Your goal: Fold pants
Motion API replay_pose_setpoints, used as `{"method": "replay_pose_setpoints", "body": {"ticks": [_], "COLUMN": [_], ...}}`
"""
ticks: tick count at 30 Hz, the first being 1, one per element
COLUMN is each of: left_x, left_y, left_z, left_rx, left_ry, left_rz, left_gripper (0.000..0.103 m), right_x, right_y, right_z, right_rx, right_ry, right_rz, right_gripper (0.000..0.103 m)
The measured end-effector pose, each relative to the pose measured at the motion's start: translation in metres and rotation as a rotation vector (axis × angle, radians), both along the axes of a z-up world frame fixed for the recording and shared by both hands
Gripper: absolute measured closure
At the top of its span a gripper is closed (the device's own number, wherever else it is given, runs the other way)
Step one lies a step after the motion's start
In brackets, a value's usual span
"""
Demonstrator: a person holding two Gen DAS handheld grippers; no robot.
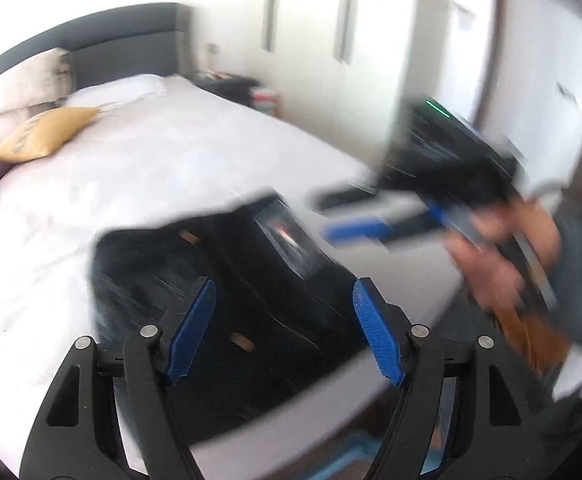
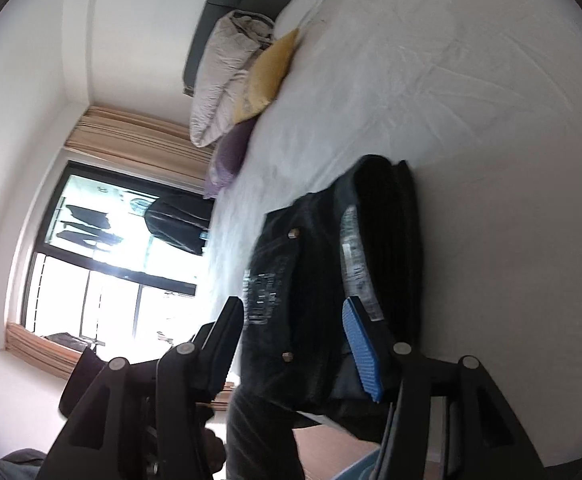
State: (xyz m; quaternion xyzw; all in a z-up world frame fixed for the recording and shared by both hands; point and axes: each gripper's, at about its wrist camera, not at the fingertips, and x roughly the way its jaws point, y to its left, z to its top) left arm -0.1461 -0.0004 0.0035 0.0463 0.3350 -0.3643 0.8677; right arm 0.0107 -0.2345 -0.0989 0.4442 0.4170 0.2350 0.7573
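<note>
Dark folded pants [image 1: 227,280] lie near the corner of the white bed [image 1: 151,168]; they also show in the right wrist view [image 2: 323,280], with a white label and metal rivets. My left gripper [image 1: 283,324] is open and empty, held above the pants. My right gripper [image 2: 295,344] is open and empty, close over the pants' near edge. It also shows, blurred, in the left wrist view [image 1: 355,224], in a hand at the right.
A yellow pillow [image 1: 43,132], a purple one [image 2: 231,152] and pale pillows [image 2: 227,76] lie at the bed's head by the dark headboard [image 1: 123,48]. White wardrobe doors [image 1: 331,40] stand beyond. A window [image 2: 111,264] is at the bedside.
</note>
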Motion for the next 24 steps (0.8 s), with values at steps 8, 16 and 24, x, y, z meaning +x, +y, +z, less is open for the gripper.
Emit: {"method": "replay_pose_setpoints", "body": {"ticks": [8,16,24], "left_x": [0.062,0.039,0.092], "left_y": [0.032,0.055,0.058], "left_z": [-0.084,-0.076,-0.022], "left_rx": [-0.013,-0.040,-0.122], "left_ry": [0.245,0.190,0.111], "left_rz": [0.092,0.095,0.151], "left_gripper": [0.033,0.033,0.033], "right_x": [-0.015,-0.038,0.062], "right_y": [0.015,-0.012,0.030], "right_z": [-0.086,-0.063,0.012], "right_rx": [0.128,0.073,0.087], "right_ry": [0.108,0.060,-0.141], "right_rz": [-0.008,-0.043,0.071], "right_gripper": [0.085,0.071,0.031]}}
